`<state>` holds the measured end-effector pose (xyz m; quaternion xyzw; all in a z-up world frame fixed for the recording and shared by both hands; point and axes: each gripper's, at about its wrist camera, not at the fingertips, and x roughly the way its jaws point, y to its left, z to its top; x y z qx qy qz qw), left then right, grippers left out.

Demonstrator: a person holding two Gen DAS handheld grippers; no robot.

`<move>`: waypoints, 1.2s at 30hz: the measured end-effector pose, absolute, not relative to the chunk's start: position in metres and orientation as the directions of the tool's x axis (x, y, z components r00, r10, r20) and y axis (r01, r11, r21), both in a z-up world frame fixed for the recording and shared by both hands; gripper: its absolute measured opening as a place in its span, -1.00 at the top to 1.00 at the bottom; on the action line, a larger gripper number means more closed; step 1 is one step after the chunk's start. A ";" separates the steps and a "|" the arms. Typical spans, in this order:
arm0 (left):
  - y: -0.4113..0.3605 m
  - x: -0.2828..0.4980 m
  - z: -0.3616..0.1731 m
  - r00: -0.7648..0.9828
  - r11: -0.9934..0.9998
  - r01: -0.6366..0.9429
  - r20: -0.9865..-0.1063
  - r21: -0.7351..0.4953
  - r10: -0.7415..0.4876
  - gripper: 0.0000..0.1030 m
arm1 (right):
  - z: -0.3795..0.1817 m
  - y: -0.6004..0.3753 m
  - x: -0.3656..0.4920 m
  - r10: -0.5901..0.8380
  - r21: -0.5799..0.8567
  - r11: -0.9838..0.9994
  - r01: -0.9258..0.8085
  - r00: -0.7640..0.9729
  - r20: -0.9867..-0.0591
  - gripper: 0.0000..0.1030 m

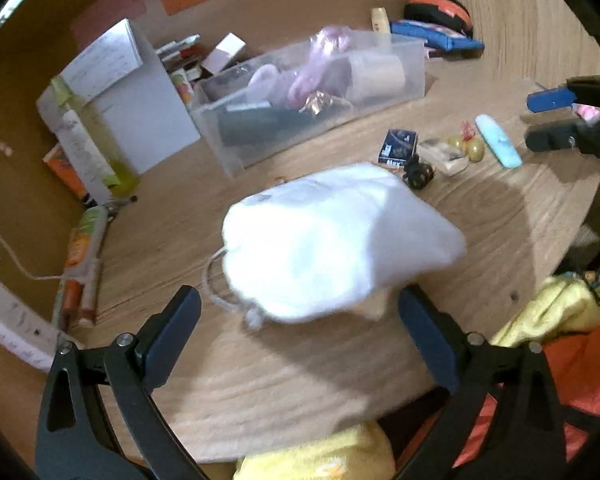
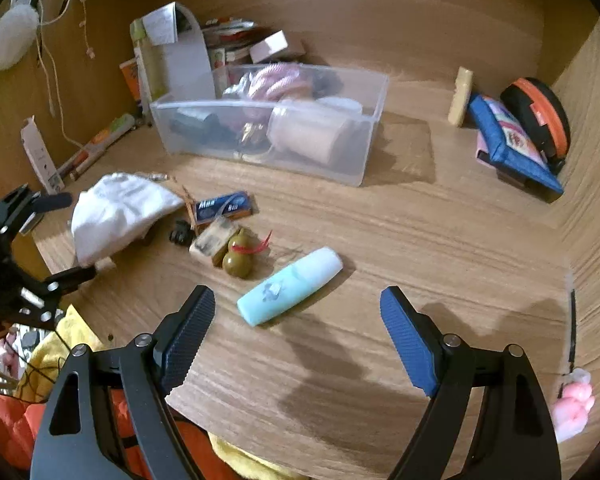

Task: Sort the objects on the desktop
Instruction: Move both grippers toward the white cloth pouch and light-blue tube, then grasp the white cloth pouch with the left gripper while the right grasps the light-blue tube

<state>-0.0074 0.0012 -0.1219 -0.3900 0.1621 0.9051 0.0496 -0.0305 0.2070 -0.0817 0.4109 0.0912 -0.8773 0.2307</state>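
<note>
The only writing that is showing clearly is on the small blue box, whose printed word is looking like "Max" in white letters; the rest of its label is too blurred to read. The paper sheets taped to the white box are carrying lines of text too small to make out.

Counting the loose things on the wooden desk: one white drawstring pouch, one blue box, one black clip, one pale wrapped block, two olive-green round gourds tied with a red thread, and one light-blue tube. One clear plastic bin is standing beyond them, already holding a pink bundle and a pale cylinder.

The left gripper is standing wide, its two dark pads apart with nothing between them; the white pouch is lying directly ahead of its fingertips, and its cord loop is trailing toward the left finger. The right gripper is likewise spread wide and holding nothing, with the light-blue tube lying just ahead between its fingers, nearer the left one.

The right wrist view alone is showing a pink paw-shaped thing beside the right finger, and a blue zip case leaning against a black-and-orange round case far ahead to the right. The left wrist view alone is showing the pouch's knotted cord end near its left finger.
</note>
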 end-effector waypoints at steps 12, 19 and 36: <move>0.000 -0.046 -0.122 -0.661 -0.969 -0.218 -0.749 0.119 0.057 -0.90 | -0.100 0.194 -0.052 -0.355 0.107 -0.880 0.464 -0.490 -0.796 -0.16; -0.017 -0.051 -0.112 -0.654 -0.973 -0.229 -0.742 0.006 0.149 -0.54 | -0.099 0.202 -0.064 -0.330 0.086 -0.885 0.458 -0.487 -0.809 0.41; -0.020 -0.079 -0.102 -0.655 -0.962 -0.243 -0.710 -0.127 0.260 -0.03 | -0.095 0.194 -0.076 -0.348 0.087 -0.875 0.476 -0.493 -0.797 0.56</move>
